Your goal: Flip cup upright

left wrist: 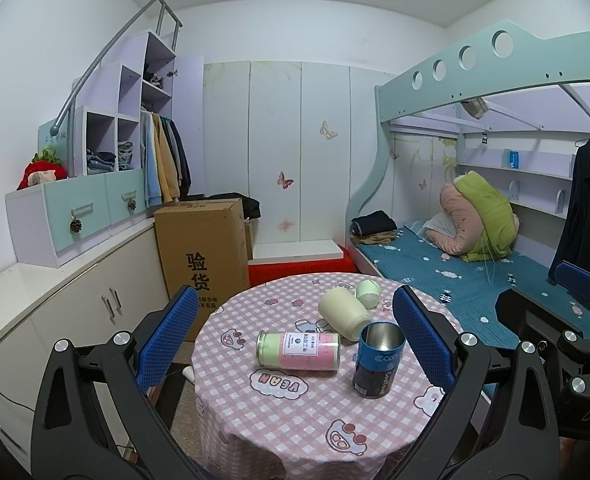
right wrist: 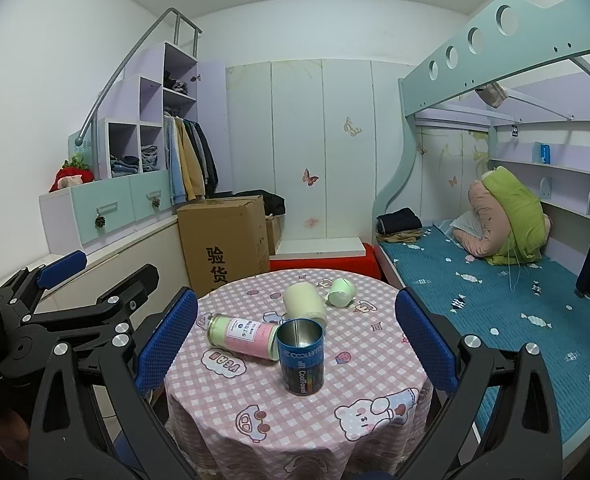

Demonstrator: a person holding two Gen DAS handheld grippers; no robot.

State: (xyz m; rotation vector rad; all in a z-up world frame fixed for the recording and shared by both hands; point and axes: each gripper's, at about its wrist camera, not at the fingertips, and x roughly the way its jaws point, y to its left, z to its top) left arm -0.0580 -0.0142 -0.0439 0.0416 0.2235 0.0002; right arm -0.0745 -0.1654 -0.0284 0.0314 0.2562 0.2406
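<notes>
A round table with a pink checked cloth [left wrist: 279, 432] [right wrist: 231, 412] holds several cups. A dark blue metal cup [left wrist: 378, 360] [right wrist: 301, 356] stands upright, mouth up. A pink and green cylinder cup [left wrist: 299, 351] [right wrist: 243, 336] lies on its side. A pale cream cup [left wrist: 343, 313] [right wrist: 305, 304] lies on its side behind it. A small mint green cup [left wrist: 369, 294] [right wrist: 341, 292] lies tipped at the far edge. My left gripper [left wrist: 295, 344] is open and empty, above the near table edge. My right gripper [right wrist: 295, 344] is open and empty, framing the blue cup from a distance.
A cardboard box [left wrist: 203, 256] stands on the floor left of the table. White cabinets [left wrist: 75, 312] run along the left wall. A bunk bed with a teal mattress [right wrist: 495, 300] lies close on the right. A red low platform [left wrist: 295, 268] lies behind the table.
</notes>
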